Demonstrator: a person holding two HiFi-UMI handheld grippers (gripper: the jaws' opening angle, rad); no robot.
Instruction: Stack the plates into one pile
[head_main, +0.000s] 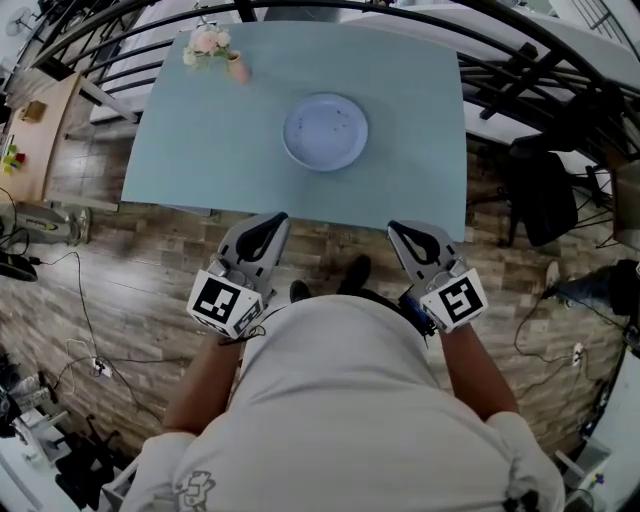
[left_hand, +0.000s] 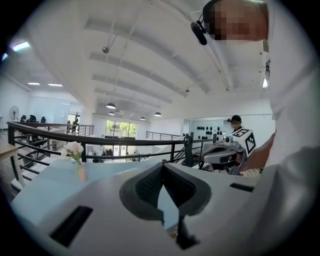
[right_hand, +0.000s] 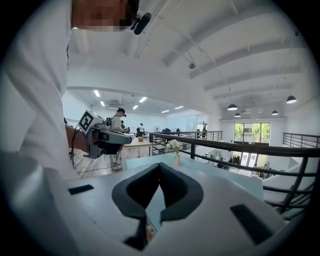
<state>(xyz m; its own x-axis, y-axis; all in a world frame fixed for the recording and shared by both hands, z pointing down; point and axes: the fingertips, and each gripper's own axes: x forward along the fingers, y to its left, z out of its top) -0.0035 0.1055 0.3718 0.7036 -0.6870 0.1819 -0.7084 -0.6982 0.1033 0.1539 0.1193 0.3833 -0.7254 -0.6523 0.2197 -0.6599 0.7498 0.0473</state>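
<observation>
Blue plate (head_main: 325, 131) on table (head_main: 200, 140); left gripper (head_main: 274, 218), right gripper (head_main: 396, 228), jaws together, empty.

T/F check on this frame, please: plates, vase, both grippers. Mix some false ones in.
1. A small vase of pink flowers stands at a far corner of the light blue table. True.
2. Plates lie at three spots on it. False: only one pale blue round plate shows, near the middle; whether more lie under it can't be told.
3. The left gripper is shut with nothing between its jaws. True.
4. The right gripper holds a plate. False: it is shut on nothing.
5. Both grippers hover over the plate. False: they are short of the table's near edge, above the wood-plank floor.
</observation>
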